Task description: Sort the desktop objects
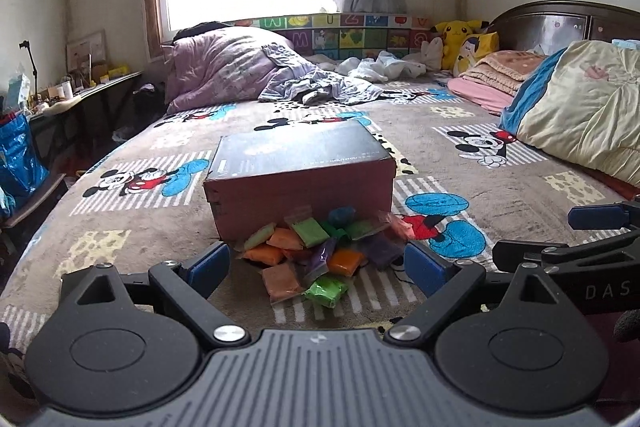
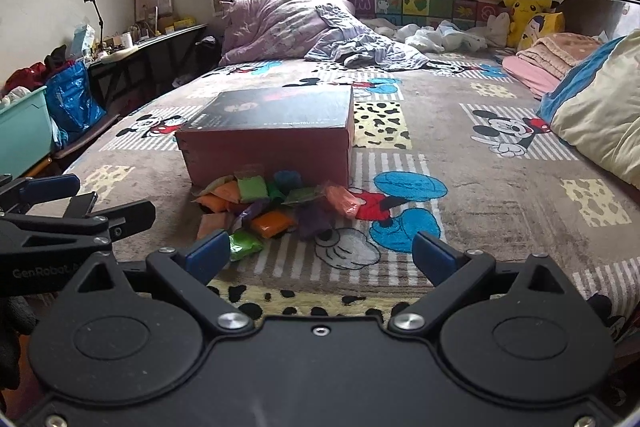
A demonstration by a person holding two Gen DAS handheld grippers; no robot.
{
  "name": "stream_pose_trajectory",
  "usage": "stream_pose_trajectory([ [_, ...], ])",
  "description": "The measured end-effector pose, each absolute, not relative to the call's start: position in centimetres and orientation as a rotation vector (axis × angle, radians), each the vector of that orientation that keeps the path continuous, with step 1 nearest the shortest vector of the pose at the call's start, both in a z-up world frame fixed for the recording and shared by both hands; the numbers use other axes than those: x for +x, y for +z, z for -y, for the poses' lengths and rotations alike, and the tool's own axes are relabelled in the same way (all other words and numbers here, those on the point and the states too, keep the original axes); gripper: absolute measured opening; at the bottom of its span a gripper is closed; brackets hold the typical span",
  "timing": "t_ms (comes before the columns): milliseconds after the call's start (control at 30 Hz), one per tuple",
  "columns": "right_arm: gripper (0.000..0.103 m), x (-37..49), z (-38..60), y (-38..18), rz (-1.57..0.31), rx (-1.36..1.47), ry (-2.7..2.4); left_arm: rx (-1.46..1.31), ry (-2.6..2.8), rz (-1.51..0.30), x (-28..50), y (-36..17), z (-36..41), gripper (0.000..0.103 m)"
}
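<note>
A pile of small coloured clay packets (image 1: pixel 320 251), orange, green, purple and blue, lies on the bed cover in front of a closed red-and-black box (image 1: pixel 300 175). My left gripper (image 1: pixel 318 267) is open and empty, low over the near edge of the pile. In the right wrist view the pile (image 2: pixel 272 211) and the box (image 2: pixel 272 139) sit ahead and left. My right gripper (image 2: pixel 322 259) is open and empty, just right of the pile over the cover. Each gripper shows at the edge of the other's view.
The bed (image 1: pixel 460 155) has a Mickey Mouse cover. A purple quilt (image 1: pixel 232 67) lies at the back, a cream quilt (image 1: pixel 580 111) and pink blankets (image 1: pixel 492 75) at the right. A cluttered desk (image 2: pixel 152 43), a blue bag (image 2: pixel 72 99) and a teal bin (image 2: pixel 24 131) stand left of the bed.
</note>
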State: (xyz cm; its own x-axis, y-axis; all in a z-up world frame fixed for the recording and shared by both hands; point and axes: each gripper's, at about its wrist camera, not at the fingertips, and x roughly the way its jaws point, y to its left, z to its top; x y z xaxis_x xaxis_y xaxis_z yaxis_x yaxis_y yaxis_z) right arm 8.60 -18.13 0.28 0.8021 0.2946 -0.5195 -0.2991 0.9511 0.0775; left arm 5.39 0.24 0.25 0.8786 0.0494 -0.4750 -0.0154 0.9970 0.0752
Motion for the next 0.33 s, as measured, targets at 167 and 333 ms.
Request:
stream_pose_trajectory([
  [167,0.098,8.24,18.17,0.56,-0.55,0.001,0.334,0.062,0.037,-0.488,5.05,0.68,-0.23,0.094],
  [333,0.098,7.78,18.0,0.95,-0.54,0.002,0.351,0.065,0.042,-0.472,4.68,1.01,-0.28,0.094],
])
